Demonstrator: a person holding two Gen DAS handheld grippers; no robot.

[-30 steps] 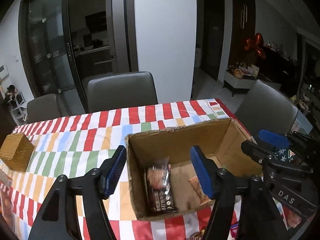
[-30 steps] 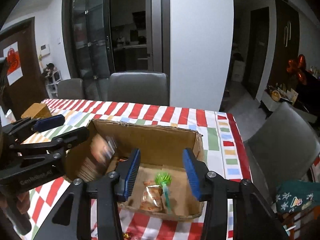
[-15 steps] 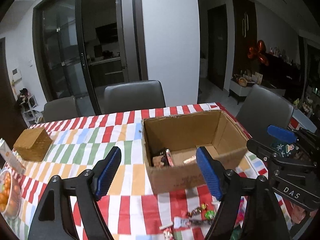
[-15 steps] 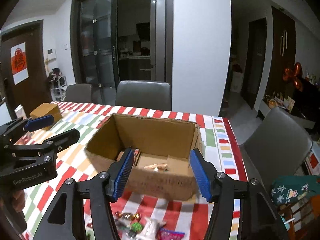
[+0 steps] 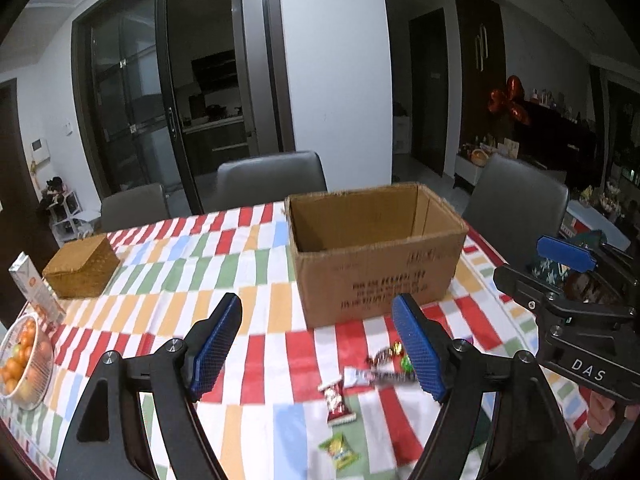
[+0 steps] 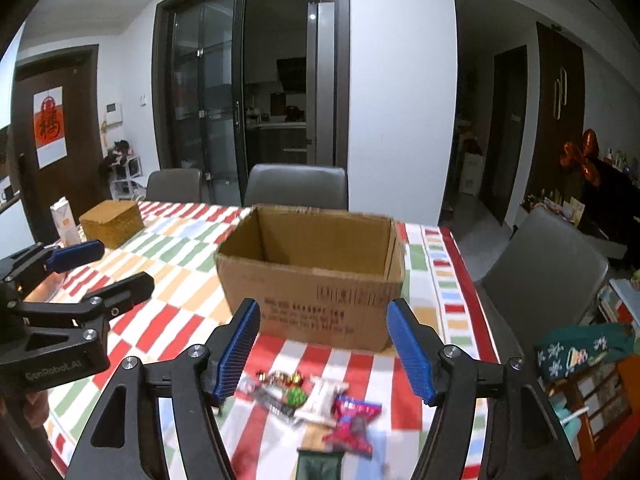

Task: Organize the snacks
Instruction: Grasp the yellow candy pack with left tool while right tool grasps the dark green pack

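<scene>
Left gripper (image 5: 316,344) wide, nothing between the blue pads (image 5: 214,344) — poised above the striped cloth on the counter (image 5: 180,272), short of the cardboard box (image 5: 376,256). Right gripper (image 6: 326,352) with jaws opening, nothing between them; hovering over the loose snacks near the front edge of the counter.

Cardboard box open-topped, upright, toward the far right side of the counter, printed face turned to both cameras. Contents not visible from this angle.

Loose snacks between box and front edge, apart from the box:
- small twisted candies (image 6: 280,378) nearest the box
- white wrapper (image 6: 322,396) just beside them
- red-and-blue packet (image 6: 354,420) touching the white wrapper
- dark green packet (image 6: 320,466) at the front edge, partly cut off
- red packet (image 5: 336,398) and green-yellow sweet (image 5: 340,446) in the left wrist view, somewhat blurred

Far left part of the counter — woven box (image 5: 82,266), carton (image 5: 36,288) upright beside it, wire bowl of oranges (image 5: 22,364) at the left edge. Grey chairs (image 6: 296,186) along the far side and right side.
</scene>
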